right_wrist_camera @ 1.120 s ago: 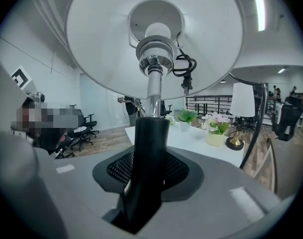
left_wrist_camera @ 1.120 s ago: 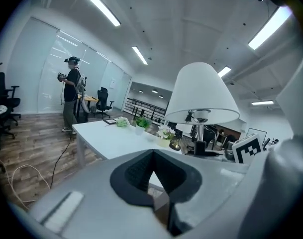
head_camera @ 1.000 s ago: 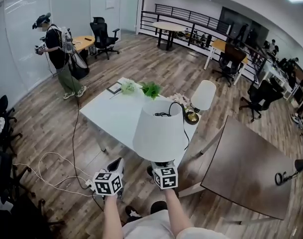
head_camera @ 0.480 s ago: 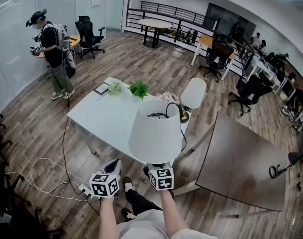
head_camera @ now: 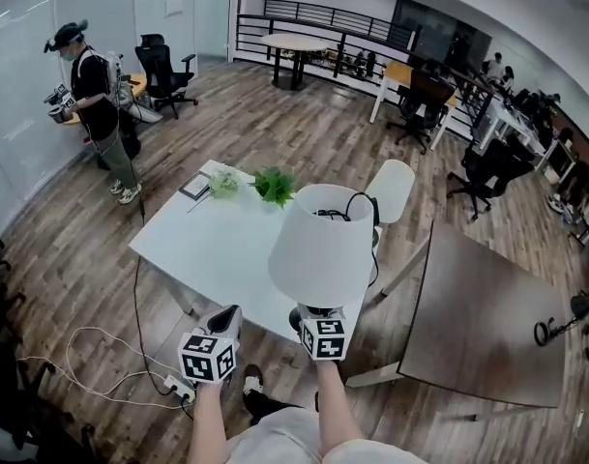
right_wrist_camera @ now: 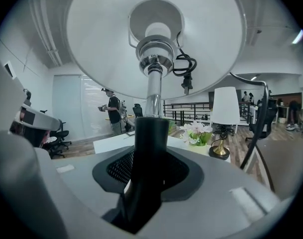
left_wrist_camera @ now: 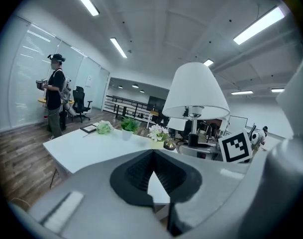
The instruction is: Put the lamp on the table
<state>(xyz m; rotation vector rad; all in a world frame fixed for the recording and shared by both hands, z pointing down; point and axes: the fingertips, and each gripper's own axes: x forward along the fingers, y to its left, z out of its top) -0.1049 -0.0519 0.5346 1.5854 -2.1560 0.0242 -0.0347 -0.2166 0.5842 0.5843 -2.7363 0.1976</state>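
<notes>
Head view first: two grippers at the bottom. The right gripper (head_camera: pixel 314 314) is clamped on the lamp (head_camera: pixel 323 247), which stands upright straight above it. It has one big white shade with the cord (head_camera: pixel 335 215) bundled in the top. The left gripper (head_camera: pixel 226 317) sits just left of it, closed and carrying nothing. Ahead of both is the white worktop (head_camera: pixel 202 249), with the shade level with its near edge. Whether the lamp rests on anything I can't tell. From here I count two plants on the worktop, a pale plant (head_camera: pixel 224 184) and a green plant (head_camera: pixel 273 184). There's also one notebook (head_camera: pixel 195 187), and a second lamp (head_camera: pixel 392 186) beyond the held one. One person (head_camera: pixel 93 104) stands well off, ahead and to the left. One brown table (head_camera: pixel 487 307) is to the right of the right gripper.

Left gripper view: jaw tips meet, nothing between them. The lamp (left_wrist_camera: pixel 195 91) is up to the right, with the right gripper's marker cube (left_wrist_camera: pixel 236 146) under it. Ahead on the worktop (left_wrist_camera: pixel 86 148) I get three pots: the pale plant (left_wrist_camera: pixel 104 127), the green plant (left_wrist_camera: pixel 127 125) and white flowers (left_wrist_camera: pixel 157 132).

Right gripper view: the right gripper (right_wrist_camera: pixel 150 158) is squeezed on the lamp's black stem. Its shade (right_wrist_camera: pixel 91 44) fills the top and the cord (right_wrist_camera: pixel 183 69) dangles inside. Ahead to the right are the white flowers (right_wrist_camera: pixel 196 131) and the second lamp (right_wrist_camera: pixel 225 106).
</notes>
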